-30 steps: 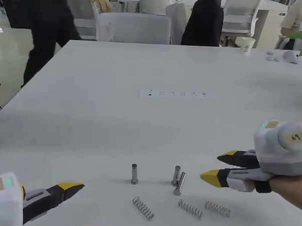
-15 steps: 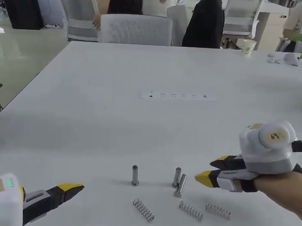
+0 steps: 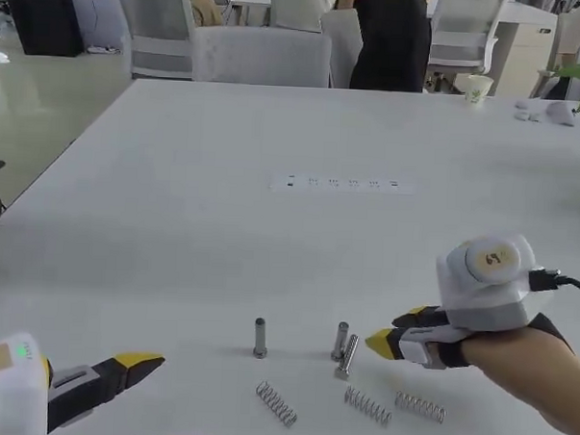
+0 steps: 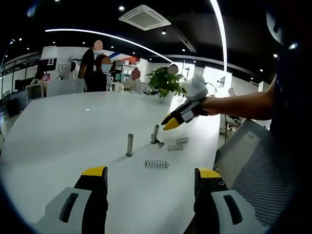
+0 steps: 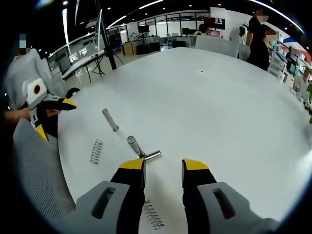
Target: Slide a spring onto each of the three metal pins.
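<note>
With no spring (image 3: 275, 402) fitted yet, right tongs (image 5: 163, 165), half-open and empty, near what seems a tipped pin (image 3: 348, 355), should close on it; left tongs (image 4: 151, 171) wide

**Where my three cameras sit**

My head camera looks forward and down from the tabletop's (image 3: 176, 174) near edge toward its far edge. My left claw's (image 4: 151, 171) camera rides low near that edge, facing rightward along it. My right claw's (image 5: 163, 165) camera hangs close over the pins (image 5: 110, 120), facing leftward. All three share the pins and springs (image 5: 96, 151).
</note>
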Available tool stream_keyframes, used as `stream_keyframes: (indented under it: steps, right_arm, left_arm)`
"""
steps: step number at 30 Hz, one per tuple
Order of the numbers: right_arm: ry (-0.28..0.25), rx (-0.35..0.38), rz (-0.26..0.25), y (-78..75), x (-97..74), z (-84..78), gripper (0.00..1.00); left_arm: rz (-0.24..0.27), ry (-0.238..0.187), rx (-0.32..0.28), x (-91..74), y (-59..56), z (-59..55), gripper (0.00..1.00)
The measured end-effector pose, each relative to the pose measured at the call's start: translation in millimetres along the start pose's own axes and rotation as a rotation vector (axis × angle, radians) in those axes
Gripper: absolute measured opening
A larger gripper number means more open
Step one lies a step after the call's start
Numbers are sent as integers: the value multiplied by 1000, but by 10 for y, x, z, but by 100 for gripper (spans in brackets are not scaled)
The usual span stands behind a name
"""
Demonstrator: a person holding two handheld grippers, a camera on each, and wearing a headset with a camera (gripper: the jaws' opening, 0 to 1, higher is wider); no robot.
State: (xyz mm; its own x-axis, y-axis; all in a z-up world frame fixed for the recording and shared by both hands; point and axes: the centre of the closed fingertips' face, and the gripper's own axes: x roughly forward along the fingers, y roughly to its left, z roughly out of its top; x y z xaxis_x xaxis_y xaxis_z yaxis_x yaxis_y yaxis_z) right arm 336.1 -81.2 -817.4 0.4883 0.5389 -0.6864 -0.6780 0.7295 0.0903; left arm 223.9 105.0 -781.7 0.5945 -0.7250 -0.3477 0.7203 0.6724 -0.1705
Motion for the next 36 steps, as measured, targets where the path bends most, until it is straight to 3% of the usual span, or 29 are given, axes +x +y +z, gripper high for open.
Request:
stream_keyframes:
  steps: [12, 25, 36]
  right_arm:
    - [41, 61, -14, 26, 107, -33, 24]
    - [50, 124, -41, 7, 220, 14, 22]
    - [67, 129, -60, -6, 302, -19, 21]
  left_arm:
    - [4, -1, -2, -24, 23, 10, 69]
    - [3, 1, -4, -18, 19, 0, 69]
    - [1, 6, -5, -12, 20, -13, 69]
